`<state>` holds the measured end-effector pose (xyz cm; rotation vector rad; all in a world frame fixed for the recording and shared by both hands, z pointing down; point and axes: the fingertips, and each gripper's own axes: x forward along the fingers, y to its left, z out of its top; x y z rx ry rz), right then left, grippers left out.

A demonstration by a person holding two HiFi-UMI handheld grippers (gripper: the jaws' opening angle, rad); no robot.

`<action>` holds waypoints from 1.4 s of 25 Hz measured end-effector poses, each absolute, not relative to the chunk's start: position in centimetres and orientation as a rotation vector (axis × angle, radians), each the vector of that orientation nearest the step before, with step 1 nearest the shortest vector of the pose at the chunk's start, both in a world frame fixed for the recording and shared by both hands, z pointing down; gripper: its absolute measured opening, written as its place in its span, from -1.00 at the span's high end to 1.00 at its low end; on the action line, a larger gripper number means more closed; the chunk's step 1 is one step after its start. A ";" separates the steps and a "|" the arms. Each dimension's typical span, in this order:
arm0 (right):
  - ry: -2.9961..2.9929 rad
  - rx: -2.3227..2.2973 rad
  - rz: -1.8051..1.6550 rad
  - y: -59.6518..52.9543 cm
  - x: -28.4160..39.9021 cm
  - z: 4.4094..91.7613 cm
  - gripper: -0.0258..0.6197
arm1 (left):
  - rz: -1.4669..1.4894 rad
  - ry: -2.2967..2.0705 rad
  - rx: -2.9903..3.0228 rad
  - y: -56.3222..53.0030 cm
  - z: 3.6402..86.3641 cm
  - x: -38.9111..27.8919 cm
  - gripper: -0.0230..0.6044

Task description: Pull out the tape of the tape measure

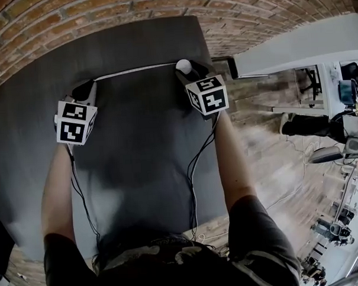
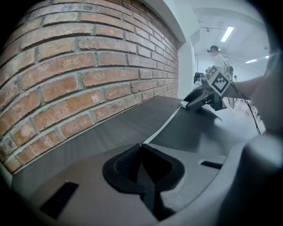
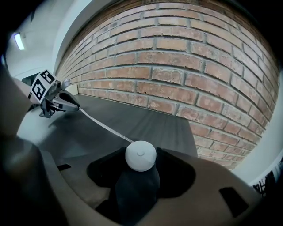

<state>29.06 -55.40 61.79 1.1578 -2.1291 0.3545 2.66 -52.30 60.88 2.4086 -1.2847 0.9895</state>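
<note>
Grips round white tape measure [image 3: 140, 155] in right gripper [image 1: 190, 69]; pinches tape [image 2: 164, 125] end in closed left gripper [image 2: 141, 146]. Spans dark grey table [image 1: 143, 141] beside brick wall [image 1: 73, 19], white-lit room beyond.

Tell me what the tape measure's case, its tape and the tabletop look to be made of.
Case: smooth, matte white, rounded; likely moulded plastic.
Tape: thin, flat, pale ribbon; fabric or coated steel, cannot tell.
Tabletop: dark grey, matte, faint streaky grain; probably laminate over board.
</note>
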 end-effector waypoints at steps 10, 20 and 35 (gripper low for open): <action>-2.124 1.164 0.381 -55.4 29.2 62.2 0.16 | 1.057 -1.321 2.385 -52.3 62.4 2.7 0.88; -2.170 1.240 0.347 -52.7 28.1 58.4 0.11 | 0.993 -1.334 2.301 -49.9 61.0 1.6 0.50; -2.295 1.441 0.069 -40.9 21.2 41.6 0.11 | 0.556 -1.418 2.481 -39.8 43.7 -3.4 0.60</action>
